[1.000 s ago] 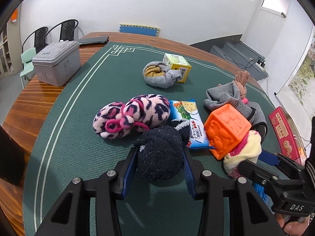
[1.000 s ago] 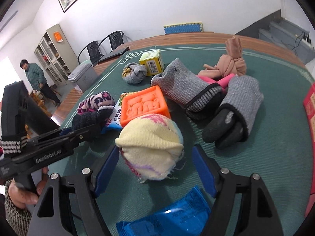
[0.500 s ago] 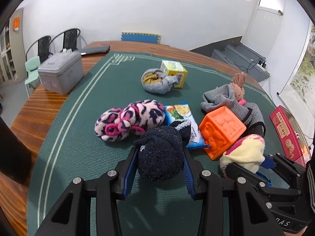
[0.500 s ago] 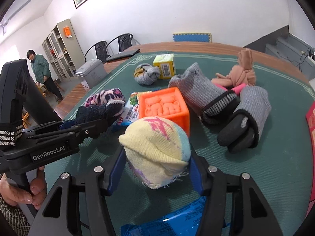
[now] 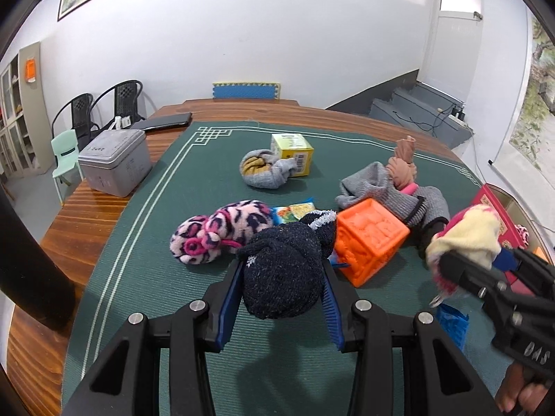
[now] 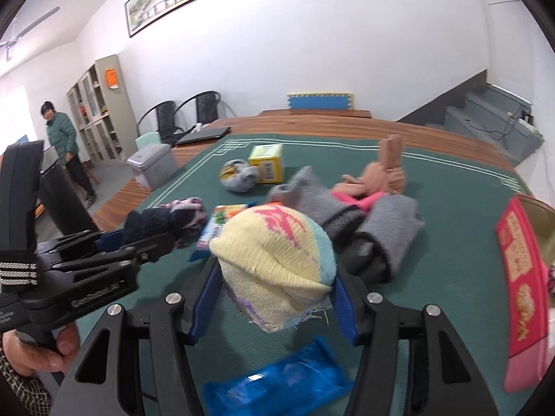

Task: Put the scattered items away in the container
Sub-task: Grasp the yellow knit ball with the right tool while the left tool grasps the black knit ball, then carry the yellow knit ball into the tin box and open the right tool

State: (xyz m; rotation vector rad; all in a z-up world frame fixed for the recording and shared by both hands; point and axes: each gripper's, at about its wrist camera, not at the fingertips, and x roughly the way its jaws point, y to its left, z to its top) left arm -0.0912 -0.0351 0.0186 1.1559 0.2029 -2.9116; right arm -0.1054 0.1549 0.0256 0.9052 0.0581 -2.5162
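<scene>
The left hand-held gripper (image 5: pixel 281 298) pinches a dark sock ball (image 5: pixel 281 274). The right hand-held gripper (image 6: pixel 274 298), jaws just closed, pinches a yellow sock ball (image 6: pixel 274 263). Only its view shows the blue packet (image 6: pixel 277 384) whole, just below.

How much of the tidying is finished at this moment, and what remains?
Nothing visibly put away yet. In hand: the left gripper is shut on a dark sock ball, the right gripper on a yellow sock ball. Left on the green mat: pink spotted sock, orange block, grey socks, yellow box, snack packets.
</scene>
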